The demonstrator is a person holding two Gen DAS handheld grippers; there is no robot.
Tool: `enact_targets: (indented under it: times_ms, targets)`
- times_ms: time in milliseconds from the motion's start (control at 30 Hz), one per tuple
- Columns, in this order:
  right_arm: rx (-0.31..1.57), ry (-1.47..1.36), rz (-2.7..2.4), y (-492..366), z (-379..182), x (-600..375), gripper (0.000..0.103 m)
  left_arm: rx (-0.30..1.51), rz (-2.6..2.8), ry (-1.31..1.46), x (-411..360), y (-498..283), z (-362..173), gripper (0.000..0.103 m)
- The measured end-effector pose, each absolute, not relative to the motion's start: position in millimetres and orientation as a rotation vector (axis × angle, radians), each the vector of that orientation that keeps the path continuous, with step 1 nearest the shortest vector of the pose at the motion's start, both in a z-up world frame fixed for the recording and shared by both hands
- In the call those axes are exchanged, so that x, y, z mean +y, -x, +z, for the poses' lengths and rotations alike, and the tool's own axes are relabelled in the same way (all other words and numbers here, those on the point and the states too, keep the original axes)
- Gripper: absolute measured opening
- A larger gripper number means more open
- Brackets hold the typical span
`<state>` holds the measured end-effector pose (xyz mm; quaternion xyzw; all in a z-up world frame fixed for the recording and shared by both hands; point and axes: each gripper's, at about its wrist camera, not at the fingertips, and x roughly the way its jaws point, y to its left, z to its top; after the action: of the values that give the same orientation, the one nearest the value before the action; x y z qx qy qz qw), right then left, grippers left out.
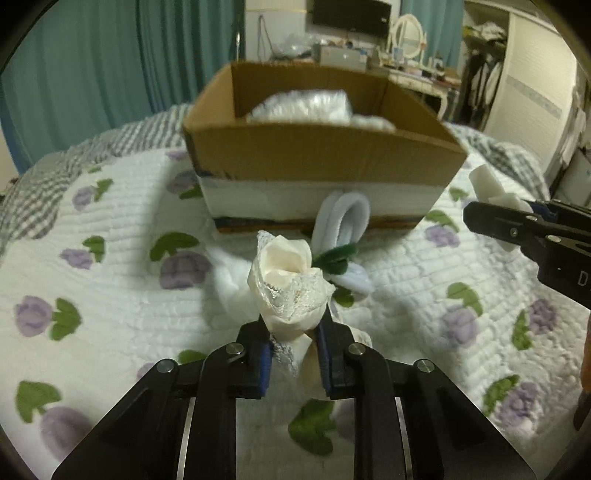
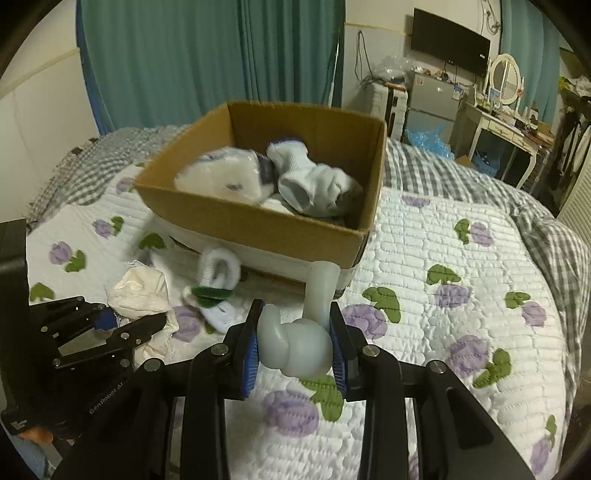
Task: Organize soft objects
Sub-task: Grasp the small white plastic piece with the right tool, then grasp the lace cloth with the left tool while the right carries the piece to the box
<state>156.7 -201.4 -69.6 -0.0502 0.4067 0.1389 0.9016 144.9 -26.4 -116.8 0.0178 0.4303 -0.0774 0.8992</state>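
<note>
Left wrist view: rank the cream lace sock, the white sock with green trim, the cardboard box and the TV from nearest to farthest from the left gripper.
1. Cream lace sock, pinched in the left gripper.
2. White sock with green trim, just beyond, slightly right.
3. Cardboard box, behind it.
4. TV, on the far wall.

Matt brown cardboard box (image 2: 255, 225) rests on a quilted cloth bedspread (image 2: 443, 258); cream sock (image 1: 288, 288) is lace-trimmed.

Teal curtains (image 2: 207, 59) hang behind the bed (image 2: 461, 280), which wears a white quilt printed with purple flowers and green leaves over a grey checked blanket (image 2: 443, 173). A dark TV (image 2: 450, 40) is mounted on the far wall. Below it stands a white dresser (image 2: 498, 125) bearing an oval mirror (image 2: 504, 79). Blue plastic bags (image 2: 428, 142) lie on the floor near a small grey fridge (image 2: 434, 96).
</note>
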Motion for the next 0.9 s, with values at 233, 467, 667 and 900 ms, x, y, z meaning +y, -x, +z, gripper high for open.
enact_targets:
  times_ms: [233,467,667,900]
  targets:
    - [0.755,0.11,0.287,-128.0,-25.3,-198.6,0.032,0.791,-0.147,-0.063,-24.7,-115.1,-69.5,0.02]
    - [0.658,0.134,0.305,-105.3,26.3,-192.4,0.032,0.671,-0.132,-0.089,-21.0,-101.7,-17.2,0.02]
    - [0.587,0.152,0.324,-94.5,65.8,-184.7,0.032,0.592,-0.15,-0.086,-20.0,-98.1,28.7,0.02]
    - [0.528,0.187,0.342,-113.4,103.0,-174.5,0.032,0.519,-0.159,-0.099,-21.3,-121.2,72.7,0.02]
